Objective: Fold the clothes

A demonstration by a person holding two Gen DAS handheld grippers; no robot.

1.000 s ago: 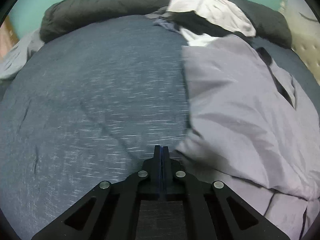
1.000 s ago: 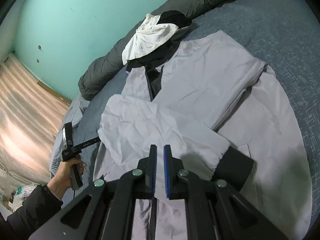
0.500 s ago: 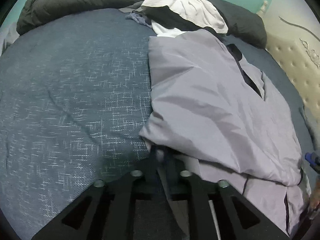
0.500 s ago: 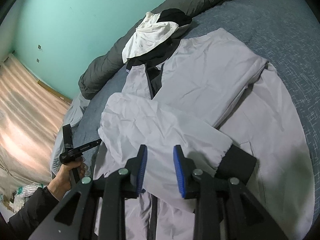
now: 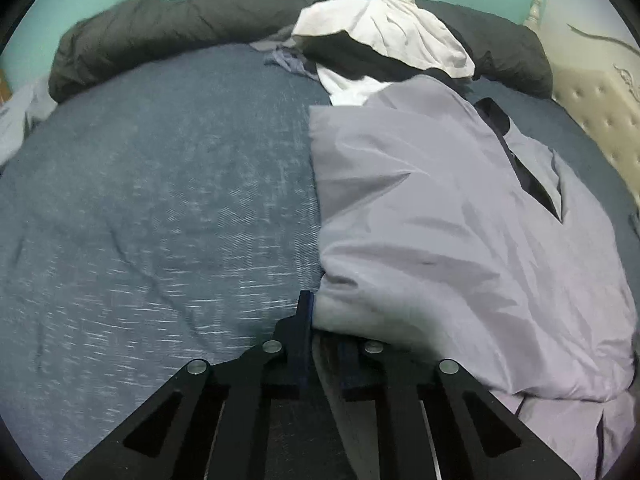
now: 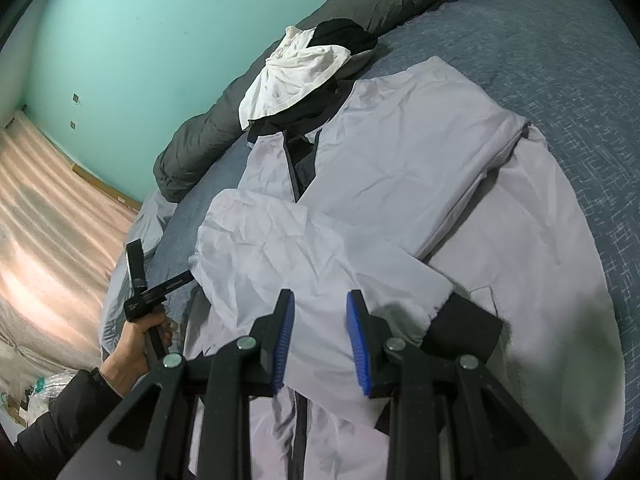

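A light grey jacket (image 6: 400,168) with black cuffs and a dark zipper lies on the blue bed, both sleeves folded across its front. In the left wrist view the jacket (image 5: 460,208) fills the right half. My left gripper (image 5: 320,312) sits at the jacket's lower left edge, with cloth bunched over and between its fingers. It also shows in the right wrist view (image 6: 188,278), held in a hand beside the folded sleeve. My right gripper (image 6: 320,300) is open and empty, just above the folded sleeve (image 6: 304,256) near its black cuff (image 6: 468,324).
A pile of white and black clothes (image 6: 304,68) lies at the jacket's collar end, also in the left wrist view (image 5: 384,32). A dark rolled duvet (image 5: 180,20) runs along the turquoise wall. A padded headboard (image 5: 600,120) is at the right. Bare blue bedspread (image 5: 160,200) lies left of the jacket.
My right gripper has opened from nearly shut to wide. My left gripper has moved to the jacket's edge and its fingers have parted around the cloth.
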